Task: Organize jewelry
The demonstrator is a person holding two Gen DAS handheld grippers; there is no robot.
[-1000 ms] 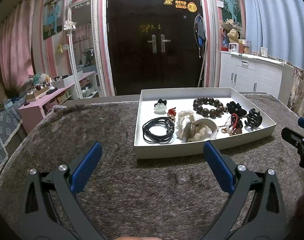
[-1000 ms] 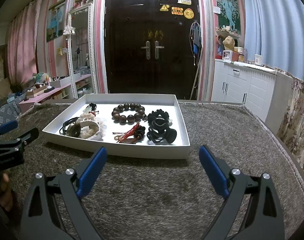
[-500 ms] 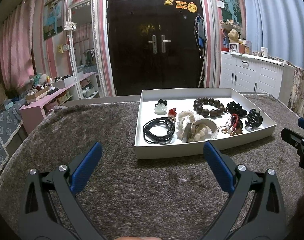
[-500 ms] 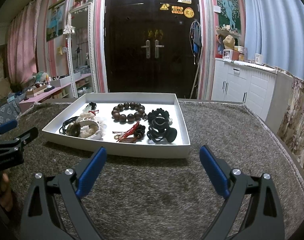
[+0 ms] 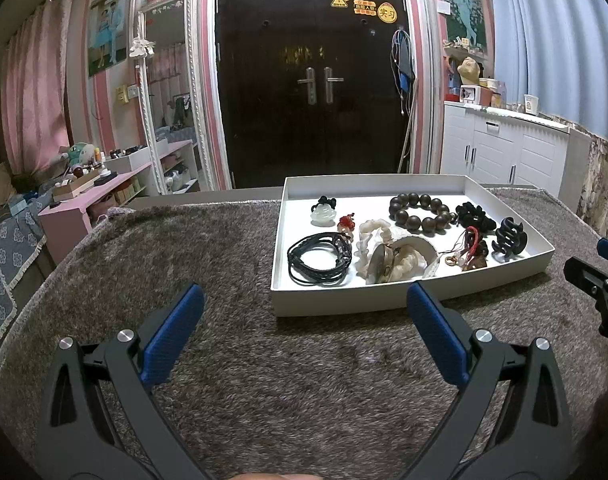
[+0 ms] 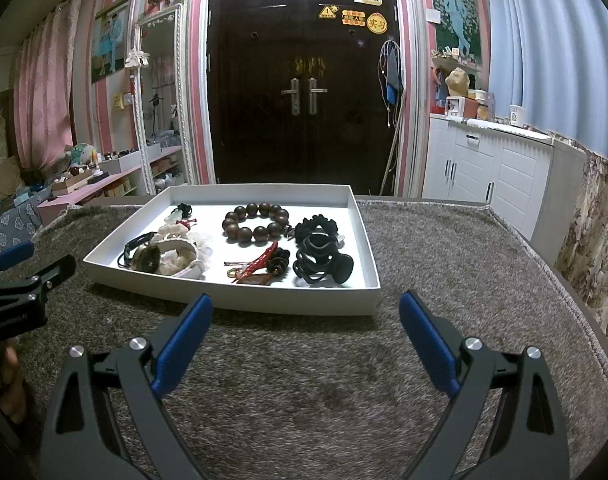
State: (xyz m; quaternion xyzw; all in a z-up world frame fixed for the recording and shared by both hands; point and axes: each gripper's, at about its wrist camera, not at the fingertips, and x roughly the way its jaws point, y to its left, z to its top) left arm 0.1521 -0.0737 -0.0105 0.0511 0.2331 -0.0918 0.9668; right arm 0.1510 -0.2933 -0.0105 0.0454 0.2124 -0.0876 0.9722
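Both the left tongs (image 5: pixel 304 312) and right tongs (image 6: pixel 305 320) are held released (empty) before the white tray (image 6: pixel 264 302) of jewelry.

White tray (image 5: pixel 507 274) on mottled grey-brown shag rug (image 5: pixel 232 248); in tray: dark brown bead bracelet (image 6: pixel 256 222), black claw clip (image 6: pixel 323 266), red tassel charm (image 6: pixel 260 264); blue finger pads (image 6: pixel 180 346).

The left claw (image 5: pixel 304 312) is hovering wide apart and empty over the shaggy tabletop (image 5: pixel 184 248). Just ahead and right of it, a white tray (image 5: pixel 343 304) is holding a black cord coil (image 5: pixel 319 257) and a wooden bead bracelet (image 5: pixel 419 211).
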